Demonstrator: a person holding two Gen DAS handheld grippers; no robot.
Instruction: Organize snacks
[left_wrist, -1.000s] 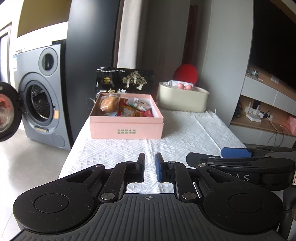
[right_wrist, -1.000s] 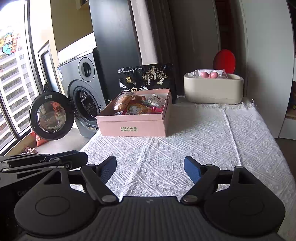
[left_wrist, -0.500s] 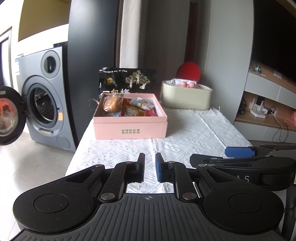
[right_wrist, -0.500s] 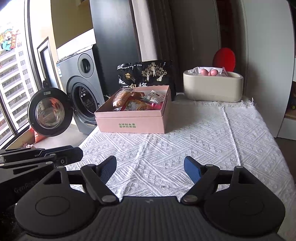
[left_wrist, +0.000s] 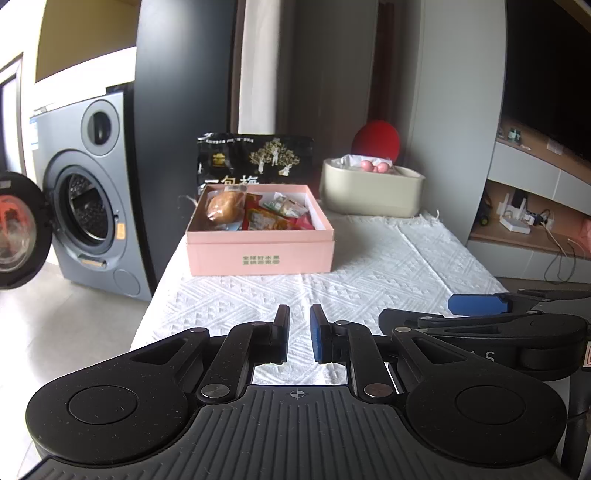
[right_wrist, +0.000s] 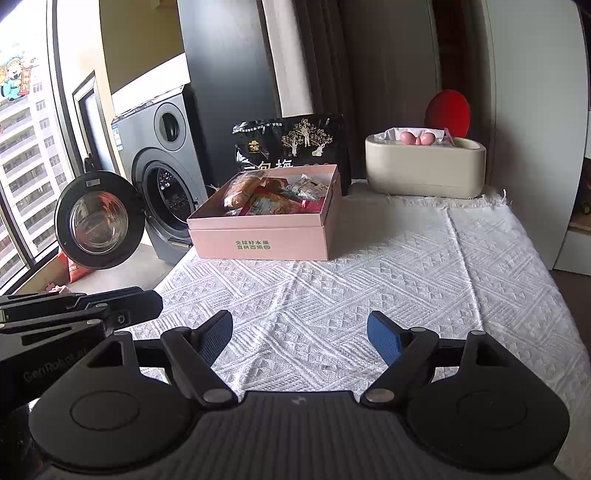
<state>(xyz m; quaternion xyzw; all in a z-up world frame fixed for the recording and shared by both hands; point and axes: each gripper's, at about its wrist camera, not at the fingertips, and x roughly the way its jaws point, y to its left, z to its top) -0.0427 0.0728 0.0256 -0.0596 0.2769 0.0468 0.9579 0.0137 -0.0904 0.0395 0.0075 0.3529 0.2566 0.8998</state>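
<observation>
A pink open box (left_wrist: 260, 254) (right_wrist: 258, 243) stands on the white woven tablecloth (right_wrist: 369, 280), holding a wrapped bun (left_wrist: 223, 206) and several snack packets (left_wrist: 266, 219). Behind it a large black snack bag (left_wrist: 255, 158) (right_wrist: 291, 142) stands upright. My left gripper (left_wrist: 299, 321) is shut with nothing between its pads, low over the near cloth, well short of the box. To its right, at about the same distance from the box, my right gripper (right_wrist: 299, 321) is open and empty. Each gripper shows from the side in the other's view.
A cream tub (left_wrist: 371, 192) (right_wrist: 424, 166) with pink rounded items (right_wrist: 415, 138) sits at the back right, a red disc (left_wrist: 375, 142) behind it. A washing machine (right_wrist: 162, 158) with its door open stands left of the table. A wall shelf with cables (left_wrist: 524, 221) is at right.
</observation>
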